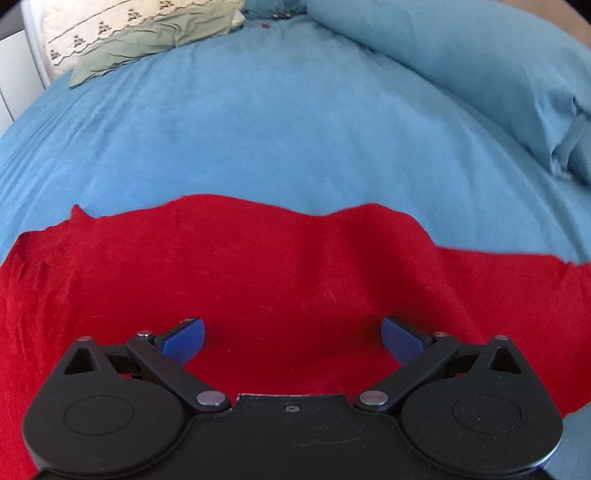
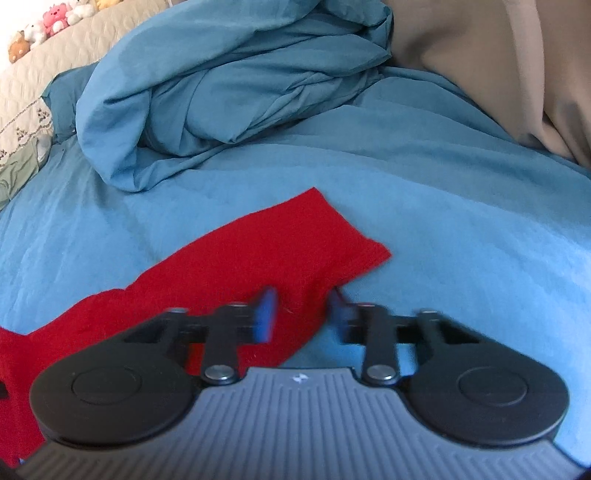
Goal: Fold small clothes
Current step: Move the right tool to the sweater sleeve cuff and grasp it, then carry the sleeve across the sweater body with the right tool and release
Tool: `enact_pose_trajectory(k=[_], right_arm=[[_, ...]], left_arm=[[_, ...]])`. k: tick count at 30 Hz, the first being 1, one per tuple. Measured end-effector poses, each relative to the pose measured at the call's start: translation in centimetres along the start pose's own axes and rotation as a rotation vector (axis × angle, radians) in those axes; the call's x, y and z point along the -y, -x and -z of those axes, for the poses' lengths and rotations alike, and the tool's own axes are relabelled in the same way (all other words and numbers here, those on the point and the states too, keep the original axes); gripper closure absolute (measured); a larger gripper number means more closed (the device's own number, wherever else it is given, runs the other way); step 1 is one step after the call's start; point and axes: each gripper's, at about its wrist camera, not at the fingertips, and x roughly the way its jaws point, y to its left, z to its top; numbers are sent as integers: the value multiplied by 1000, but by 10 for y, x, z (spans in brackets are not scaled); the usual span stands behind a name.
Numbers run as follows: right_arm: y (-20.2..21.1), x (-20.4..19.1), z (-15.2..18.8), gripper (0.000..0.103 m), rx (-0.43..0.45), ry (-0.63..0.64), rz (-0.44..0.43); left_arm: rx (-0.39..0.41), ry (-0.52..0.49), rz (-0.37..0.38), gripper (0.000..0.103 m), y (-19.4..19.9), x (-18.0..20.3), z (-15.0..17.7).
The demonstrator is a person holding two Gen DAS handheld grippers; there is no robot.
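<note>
The red garment point(image 1: 258, 280) lies flat on the blue bedsheet point(image 1: 258, 140), spreading beneath the left gripper point(image 1: 291, 338), whose fingers stand wide apart above it. The right gripper point(image 2: 301, 314), blurred, has fingers apart over the garment's sleeve point(image 2: 295, 236).

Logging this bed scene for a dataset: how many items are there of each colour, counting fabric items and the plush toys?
Red: 1, the red garment.
Blue: 2, the blue bed sheet and the bunched blue duvet.
Green: 1, the green pillow.
Plush toys: at least 5, too small for an exact count.
Total: at least 9.
</note>
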Motion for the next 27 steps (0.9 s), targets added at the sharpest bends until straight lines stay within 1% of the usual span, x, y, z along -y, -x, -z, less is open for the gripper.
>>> enact_pose_trajectory(k=[1,3,5,7,9,11,13,16,19,21,23,25,26,27], right_arm=[[2,-2,-3,79,-5,6,-2],[9,-5,-11,80,-10,16,-6],[21,-12,-22,81,2,12,-28],[40,-25,-36,81,28,10,-68],[60,-47,-49,81,61,21,-121],[82,-77,-59,81,91,42,-189],[103,-122,-64,81,115,93,-271],[127,-198,-56,81,106,180,-419],[147,-275,-22,81,87,296,-558],[156,-320,16,81,60,365,-663],[157,-354,60,81,17,424,-749],[152,-379,108,81,-47,482,-799],[146,-391,138,81,-86,530,-806],[141,-399,162,81,-112,574,-799]], left_arm=[[0,-11,-4,0,-2,2,0],[-2,-31,-4,0,-4,4,0],[-16,-33,21,0,-2,-1,-3],[-19,-30,61,0,6,-13,-8],[7,-19,84,0,24,-31,-15],[38,-5,77,0,45,-56,-22],[51,32,48,0,65,-85,-27],[74,79,29,0,91,-141,-26],[100,117,-41,0,109,-200,-17],[84,169,-83,0,113,-243,-6],[68,210,-105,0,113,-278,9],[61,254,-132,0,108,-311,29],[54,274,-141,0,106,-322,39],[43,291,-141,0,104,-332,49]])
